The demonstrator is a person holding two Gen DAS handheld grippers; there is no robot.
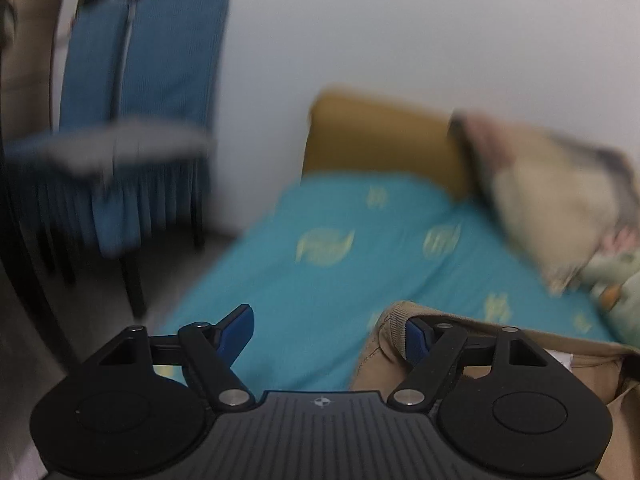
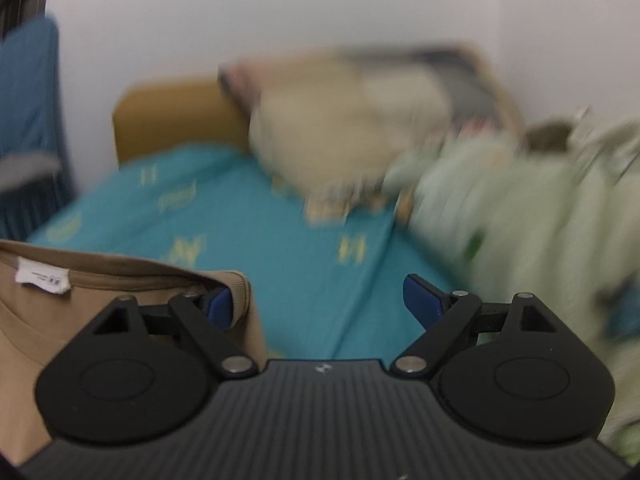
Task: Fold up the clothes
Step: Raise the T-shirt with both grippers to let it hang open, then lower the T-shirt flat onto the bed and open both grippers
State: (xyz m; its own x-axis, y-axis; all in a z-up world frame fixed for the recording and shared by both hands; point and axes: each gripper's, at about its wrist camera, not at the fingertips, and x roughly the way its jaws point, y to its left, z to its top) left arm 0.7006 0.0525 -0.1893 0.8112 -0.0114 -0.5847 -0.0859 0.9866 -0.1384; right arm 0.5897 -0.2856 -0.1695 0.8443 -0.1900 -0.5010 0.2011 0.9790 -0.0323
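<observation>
A tan T-shirt (image 2: pixel 36 320) with a white neck label hangs between my two grippers above the teal bed sheet (image 2: pixel 280 248). My left gripper (image 1: pixel 332 330) has its jaws wide apart; the shirt's ribbed collar (image 1: pixel 394 320) is draped over its right finger. My right gripper (image 2: pixel 320 304) also has its jaws wide apart; the shirt's collar edge is hooked over its left finger (image 2: pixel 218 306). The background is motion-blurred in both views.
A blue-covered chair (image 1: pixel 140 120) stands left of the bed. A mustard headboard (image 1: pixel 380 140) and a beige pillow (image 1: pixel 560 200) lie at the far end. Pale green bedding (image 2: pixel 520 208) is heaped on the right. A white wall is behind.
</observation>
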